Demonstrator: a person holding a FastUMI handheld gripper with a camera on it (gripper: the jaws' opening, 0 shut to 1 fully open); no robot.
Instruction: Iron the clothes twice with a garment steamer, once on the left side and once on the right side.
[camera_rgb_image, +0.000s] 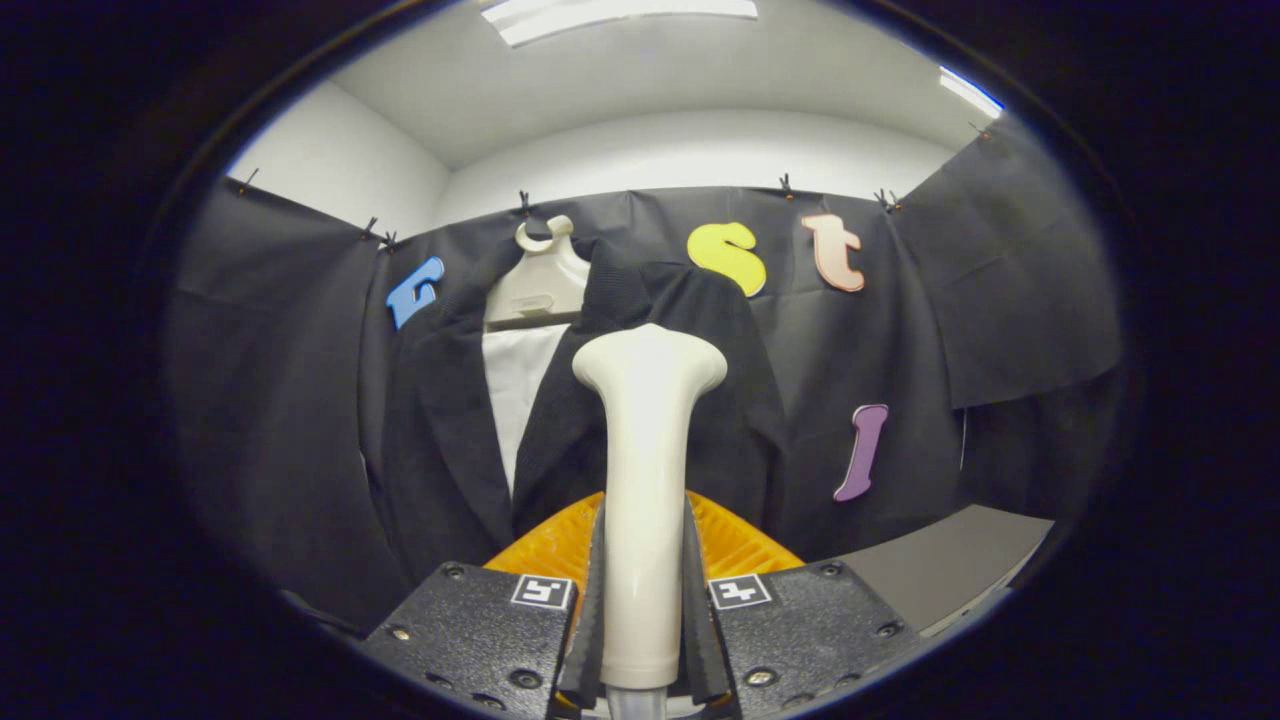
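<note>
Claw (643, 610) clamped on both sides of the cream steamer handle (645, 480), upright, flaring to a wide head. Beyond, dark jacket (440, 440) over white shirt (517, 385), hung on a pale hanger (540, 275) against the booth wall.

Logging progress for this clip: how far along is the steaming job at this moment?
Done: the gripper is shut on the steamer, both fingers pressing its handle. In hand: its head is raised toward the dark jacket on the hanger. Left: whether either side has been steamed cannot be told.

Bare grey tabletop (950, 560) beside hanging jacket (440, 440).
</note>
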